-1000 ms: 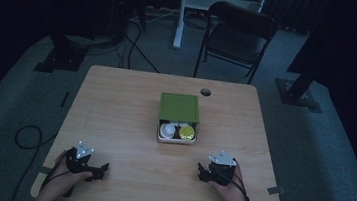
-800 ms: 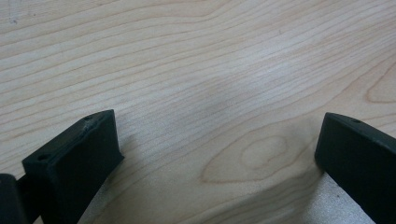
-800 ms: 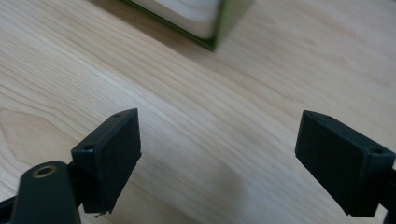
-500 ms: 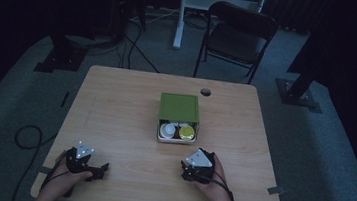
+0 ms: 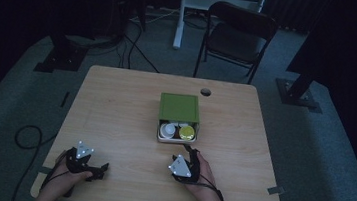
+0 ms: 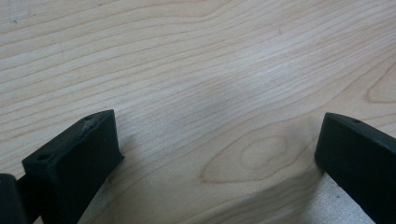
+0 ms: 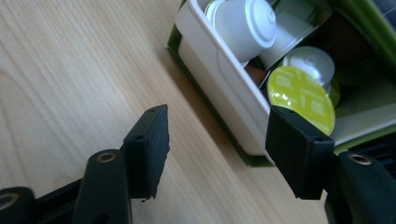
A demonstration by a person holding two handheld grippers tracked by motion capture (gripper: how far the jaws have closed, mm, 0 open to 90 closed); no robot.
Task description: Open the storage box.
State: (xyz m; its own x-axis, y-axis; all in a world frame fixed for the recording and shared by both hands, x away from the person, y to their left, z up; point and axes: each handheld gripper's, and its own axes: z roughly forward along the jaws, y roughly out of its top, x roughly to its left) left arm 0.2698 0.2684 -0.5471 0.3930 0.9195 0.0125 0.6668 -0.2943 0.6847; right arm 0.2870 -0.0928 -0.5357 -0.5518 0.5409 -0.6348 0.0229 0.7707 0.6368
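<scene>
- The right hand-held gripper is lying low over the pale wooden table, with its black jaws pointing at the near end of the green rectangular box with a white inner tray.
- Its jaws have just been closing, yet they are standing apart and pressing on nothing; in the right gripper view the white tray's front wall is sitting just beyond the tips of the right hand-held gripper, partly between them but apart from them.
- The box is resting near the middle of the table, its green lid covering the far part and the tray showing at the near end.
- Inside the tray, a round capsule with a yellow-green foil lid is lying closest to the farther-right jaw, and a white plastic capsule is lying on its side beyond it.
- The left hand-held gripper is resting near the table's near left corner, well apart from the box.
- In its own view the left hand-held gripper is holding its jaws wide over bare wood grain, gripping nothing.
</scene>
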